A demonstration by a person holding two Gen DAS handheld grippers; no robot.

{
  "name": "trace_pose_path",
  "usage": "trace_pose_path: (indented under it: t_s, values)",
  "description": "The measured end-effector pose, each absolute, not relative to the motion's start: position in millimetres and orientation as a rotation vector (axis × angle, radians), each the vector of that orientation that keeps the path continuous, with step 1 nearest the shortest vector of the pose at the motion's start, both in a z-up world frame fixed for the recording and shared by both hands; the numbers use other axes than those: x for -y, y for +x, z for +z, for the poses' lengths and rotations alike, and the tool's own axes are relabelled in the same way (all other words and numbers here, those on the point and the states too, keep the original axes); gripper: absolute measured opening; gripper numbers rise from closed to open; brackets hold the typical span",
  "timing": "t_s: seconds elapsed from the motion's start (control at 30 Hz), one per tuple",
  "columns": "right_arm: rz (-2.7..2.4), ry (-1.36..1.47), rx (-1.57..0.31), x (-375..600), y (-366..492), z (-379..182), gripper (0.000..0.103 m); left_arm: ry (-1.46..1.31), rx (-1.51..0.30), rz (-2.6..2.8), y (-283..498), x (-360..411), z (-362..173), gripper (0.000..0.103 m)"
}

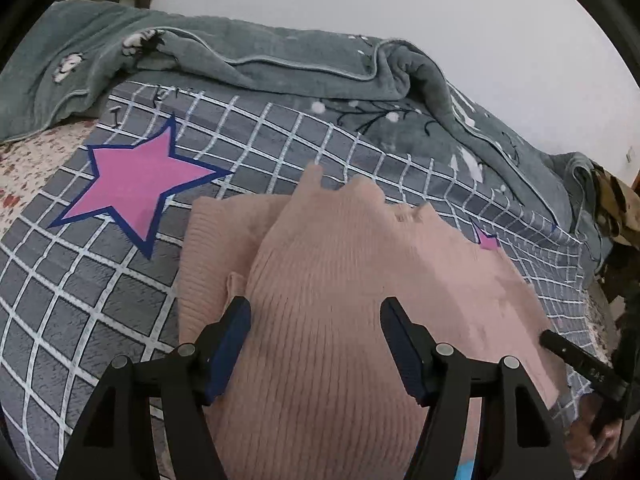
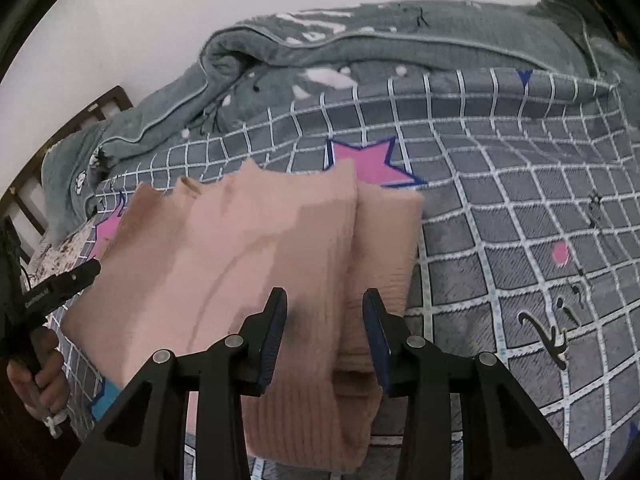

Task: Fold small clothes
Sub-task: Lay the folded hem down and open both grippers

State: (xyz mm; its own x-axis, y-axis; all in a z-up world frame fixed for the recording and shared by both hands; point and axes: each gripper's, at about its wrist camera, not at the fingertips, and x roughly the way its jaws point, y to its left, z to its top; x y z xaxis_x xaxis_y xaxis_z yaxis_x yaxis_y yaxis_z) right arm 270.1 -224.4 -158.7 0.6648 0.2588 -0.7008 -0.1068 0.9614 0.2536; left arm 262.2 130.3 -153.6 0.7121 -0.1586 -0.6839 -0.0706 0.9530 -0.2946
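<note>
A small pink ribbed knit sweater (image 1: pixel 340 288) lies on the grey checked bedspread (image 1: pixel 80 300), with one side folded in over the body. My left gripper (image 1: pixel 315 312) is open just above the sweater's near part, its jaws wide apart and empty. In the right wrist view the sweater (image 2: pixel 248 248) shows a folded sleeve along its right edge. My right gripper (image 2: pixel 325 304) is open above that folded edge, holding nothing. The other gripper's finger (image 2: pixel 76 276) shows at the left, and the right gripper's finger (image 1: pixel 568 352) shows at the right of the left wrist view.
A rumpled grey-green blanket (image 1: pixel 280 64) lies along the far side of the bed. Pink stars (image 1: pixel 136 188) are printed on the bedspread (image 2: pixel 520 240). A dark wooden headboard (image 2: pixel 60 152) stands at the left. A white wall is behind.
</note>
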Motion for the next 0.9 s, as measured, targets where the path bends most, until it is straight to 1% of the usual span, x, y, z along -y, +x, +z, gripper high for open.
trace_pose_path:
  t_s: [0.13,0.2,0.3,0.43,0.67,0.83,0.87,0.9]
  values:
    - [0.209,0.173,-0.812,221,267,-158,0.039,-0.298,-0.759,0.0,258,-127,-156,0.065]
    - [0.214,0.155,-0.811,218,264,-157,0.039,-0.339,-0.758,0.005,254,-132,-158,0.065]
    - [0.215,0.138,-0.801,218,260,-155,0.035,-0.412,-0.766,-0.019,247,-141,-161,0.064]
    - [0.237,0.174,-0.799,229,251,-152,0.035,-0.451,-0.741,-0.041,230,-149,-160,0.064]
    - [0.28,0.264,-0.803,234,231,-150,0.035,-0.381,-0.71,-0.114,196,-146,-160,0.063]
    - [0.273,0.268,-0.804,225,214,-159,0.035,-0.399,-0.682,-0.136,186,-152,-159,0.058]
    - [0.266,0.258,-0.814,223,215,-162,0.035,-0.398,-0.682,-0.132,188,-152,-159,0.055]
    - [0.261,0.244,-0.82,221,216,-164,0.035,-0.396,-0.684,-0.127,191,-152,-160,0.049]
